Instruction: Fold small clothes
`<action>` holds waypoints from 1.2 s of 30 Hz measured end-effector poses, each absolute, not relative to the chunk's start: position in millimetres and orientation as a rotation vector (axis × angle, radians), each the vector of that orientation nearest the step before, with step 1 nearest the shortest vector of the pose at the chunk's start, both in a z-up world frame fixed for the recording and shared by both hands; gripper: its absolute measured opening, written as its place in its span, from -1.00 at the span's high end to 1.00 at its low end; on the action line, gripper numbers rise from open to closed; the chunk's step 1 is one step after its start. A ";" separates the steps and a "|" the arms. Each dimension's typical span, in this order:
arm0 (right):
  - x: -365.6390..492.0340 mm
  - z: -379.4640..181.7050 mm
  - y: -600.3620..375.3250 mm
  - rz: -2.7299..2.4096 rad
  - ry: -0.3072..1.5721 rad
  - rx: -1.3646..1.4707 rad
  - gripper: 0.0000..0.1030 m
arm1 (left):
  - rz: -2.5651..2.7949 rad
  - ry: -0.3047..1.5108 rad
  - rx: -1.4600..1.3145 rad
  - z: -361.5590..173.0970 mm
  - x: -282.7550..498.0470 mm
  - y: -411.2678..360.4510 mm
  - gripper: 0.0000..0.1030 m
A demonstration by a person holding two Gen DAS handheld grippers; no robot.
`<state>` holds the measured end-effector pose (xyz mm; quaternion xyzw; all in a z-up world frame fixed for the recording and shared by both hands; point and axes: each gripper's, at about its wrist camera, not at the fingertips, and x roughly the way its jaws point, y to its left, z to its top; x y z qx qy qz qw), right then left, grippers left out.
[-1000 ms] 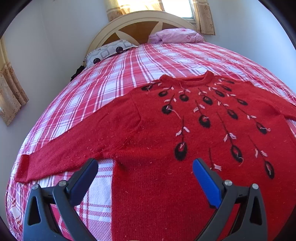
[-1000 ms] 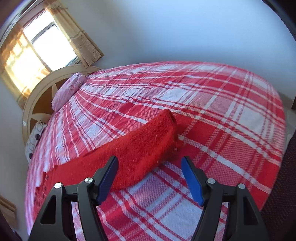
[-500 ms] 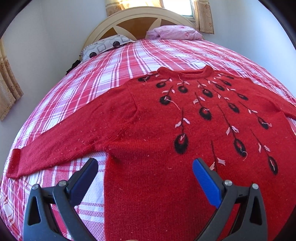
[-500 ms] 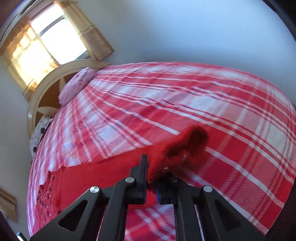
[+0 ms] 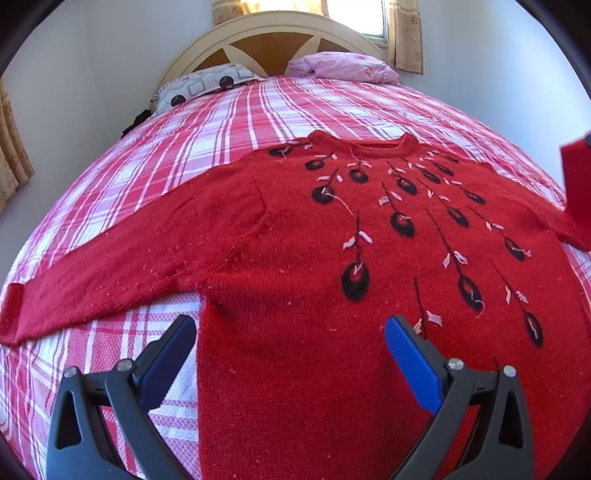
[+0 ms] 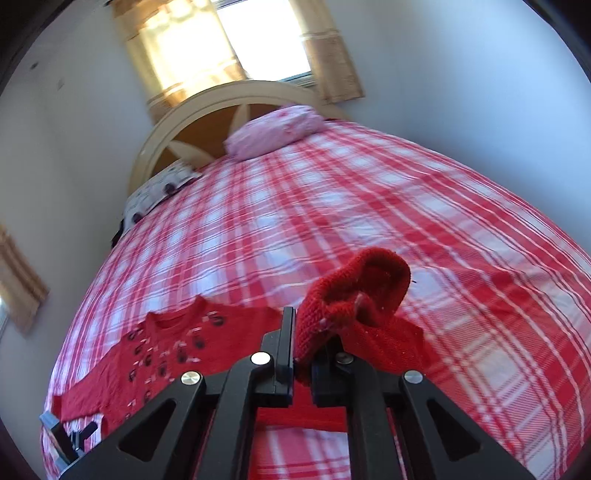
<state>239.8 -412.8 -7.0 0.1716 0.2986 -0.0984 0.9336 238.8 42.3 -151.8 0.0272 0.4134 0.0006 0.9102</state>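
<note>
A red knit sweater [image 5: 306,240] with black and pink leaf embroidery lies flat, front up, on the plaid bed, neck toward the headboard. Its left sleeve [image 5: 110,266] stretches out to the left edge. My left gripper [image 5: 290,332] hovers open over the sweater's lower left side, nothing between its fingers. My right gripper [image 6: 303,347] is shut on the cuff of the right sleeve [image 6: 354,295], lifted above the bed with the sleeve hanging under it. The lifted cuff [image 5: 578,177] shows at the right edge of the left wrist view. The sweater body [image 6: 173,350] lies lower left in the right wrist view.
The bed carries a red-and-white plaid cover [image 5: 229,125]. A patterned pillow [image 5: 207,86] and a pink pillow [image 5: 340,68] lie against the cream arched headboard [image 5: 273,33]. Walls close in on the left, and curtains hang by the window [image 6: 258,33].
My right gripper shut on the sleeve cuff, then lifted it and swung it toward the sweater body, rolling as it went. The left gripper stayed open, tilting slightly.
</note>
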 end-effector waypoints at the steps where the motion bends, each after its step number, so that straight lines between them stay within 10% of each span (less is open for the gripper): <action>1: 250.0 -6.6 -392.3 -0.168 0.621 0.322 0.90 | -0.003 0.853 0.050 -152.0 238.7 42.7 -1.00; 18: 305.0 -121.5 -240.7 0.117 0.827 0.104 0.85 | -0.022 0.874 0.034 -155.5 241.2 43.7 -1.00; 22: 287.5 -123.5 -240.2 0.218 0.808 0.108 -0.53 | -0.049 0.865 0.048 -150.9 238.2 39.2 -1.00; 29: 243.0 -100.7 -286.2 0.198 0.743 0.202 -0.53 | -0.141 0.828 0.027 -119.1 237.0 18.2 -0.94; 36: 188.4 -101.8 -335.0 0.073 0.680 0.195 -0.53 | -0.270 0.857 0.037 -97.0 267.7 -32.9 -0.41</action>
